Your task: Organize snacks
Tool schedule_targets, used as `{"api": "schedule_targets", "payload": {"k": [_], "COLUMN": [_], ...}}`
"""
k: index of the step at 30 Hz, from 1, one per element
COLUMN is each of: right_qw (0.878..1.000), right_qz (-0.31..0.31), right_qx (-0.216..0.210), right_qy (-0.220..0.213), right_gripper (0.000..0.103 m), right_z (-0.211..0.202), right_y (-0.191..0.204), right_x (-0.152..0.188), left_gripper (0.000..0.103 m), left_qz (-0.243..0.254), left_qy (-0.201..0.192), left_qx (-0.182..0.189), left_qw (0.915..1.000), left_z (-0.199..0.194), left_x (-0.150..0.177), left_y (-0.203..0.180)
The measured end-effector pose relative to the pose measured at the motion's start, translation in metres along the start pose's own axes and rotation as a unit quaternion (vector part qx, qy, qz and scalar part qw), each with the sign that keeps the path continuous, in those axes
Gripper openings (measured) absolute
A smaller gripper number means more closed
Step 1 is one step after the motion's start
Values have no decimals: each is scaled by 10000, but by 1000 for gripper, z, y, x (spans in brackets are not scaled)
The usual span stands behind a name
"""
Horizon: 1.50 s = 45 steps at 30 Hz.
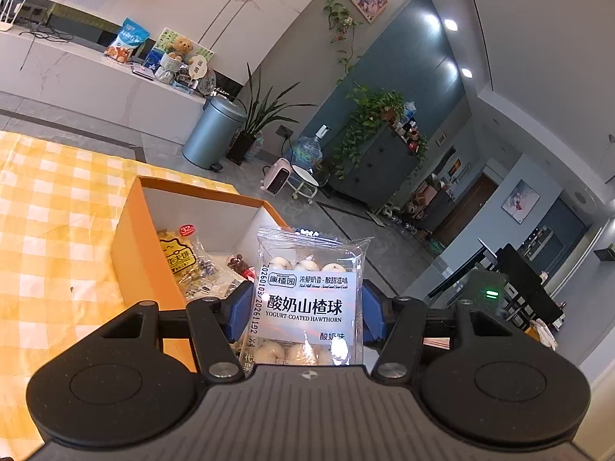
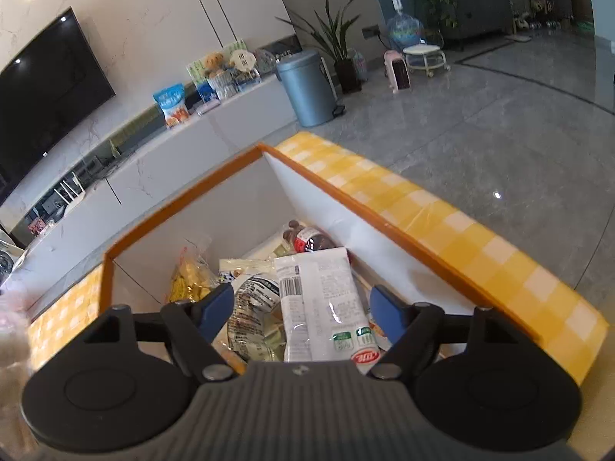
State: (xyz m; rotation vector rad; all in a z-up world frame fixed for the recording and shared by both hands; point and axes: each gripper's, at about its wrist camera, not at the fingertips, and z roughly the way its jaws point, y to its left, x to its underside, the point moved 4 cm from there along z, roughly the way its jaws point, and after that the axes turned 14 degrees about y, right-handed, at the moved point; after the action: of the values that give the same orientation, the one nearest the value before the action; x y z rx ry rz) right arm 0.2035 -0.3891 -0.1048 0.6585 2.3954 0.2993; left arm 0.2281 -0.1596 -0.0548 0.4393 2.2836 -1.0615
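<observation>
My left gripper [image 1: 305, 307] is shut on a clear pack of yogurt-coated hawthorn balls [image 1: 307, 299] and holds it upright above the near corner of the orange box [image 1: 130, 230]. The box holds several snack packs, among them a yellow biscuit bag [image 1: 178, 261] and a small cola bottle [image 1: 242, 265]. My right gripper [image 2: 303, 307] is open above the inside of the same box [image 2: 184, 199]. A white snack pack [image 2: 323, 299] lies below it between the blue pads, with no contact visible. A yellow bag [image 2: 190, 280] and the cola bottle [image 2: 307, 238] lie beyond.
The box stands on a table with a yellow checked cloth [image 1: 46, 211], near its edge [image 2: 480, 246]. Beyond the edge is grey floor with a blue bin [image 2: 307, 88], a plant and a white TV cabinet [image 2: 173, 153].
</observation>
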Motion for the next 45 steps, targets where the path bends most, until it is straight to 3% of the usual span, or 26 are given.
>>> {"api": "schedule_targets", "payload": {"k": [3, 8, 13, 16, 20, 25, 26, 28, 30, 38, 42, 45], "right_qw": [9989, 9961, 9818, 9859, 9890, 9898, 9902, 9918, 9935, 9955, 9987, 9991], "right_qz": [96, 186, 934, 880, 770, 729, 711, 665, 580, 488, 107, -276], "right_qx": [-305, -389, -1582, -1348, -1186, -1144, -1119, -1008, -895, -751, -474, -166], "right_qy": [-348, -774, -487, -452, -440, -441, -438, -425, -403, -295, -165, -262], "right_gripper": [79, 81, 82, 82, 82, 81, 81, 81, 81, 82, 81, 90], "right_z": [-23, -47, -40, -37, -33, -33, -33, -34, -34, -34, -45, -65], "right_y": [-7, -24, -50, -46, -41, -42, -42, -41, -38, -33, -13, 4], "right_x": [-1, -3, -3, -4, -2, 0, 0, 2, 3, 6, 11, 17], "left_gripper": [67, 67, 67, 67, 65, 66, 70, 72, 89, 91, 92, 92], "left_qz": [22, -12, -11, 63, 548, 1117, 1219, 1410, 1575, 1458, 1368, 1354], "left_qy": [67, 379, 780, 974, 1070, 1276, 1279, 1105, 859, 479, 358, 161], "left_qx": [8, -9, -37, -169, -751, -1287, -1405, -1613, -1753, -2258, -2507, -2658], "left_qw": [10000, 9993, 9969, 9951, 9899, 9771, 9742, 9705, 9680, 9620, 9577, 9543], "left_z": [8, 31, 52, 63, 71, 72, 72, 70, 60, 23, -5, -28], "left_x": [1, 5, 12, 17, 26, 40, 42, 44, 44, 26, 21, 24], "left_y": [-5, -8, -8, -9, -17, -32, -35, -40, -45, -52, -57, -60]}}
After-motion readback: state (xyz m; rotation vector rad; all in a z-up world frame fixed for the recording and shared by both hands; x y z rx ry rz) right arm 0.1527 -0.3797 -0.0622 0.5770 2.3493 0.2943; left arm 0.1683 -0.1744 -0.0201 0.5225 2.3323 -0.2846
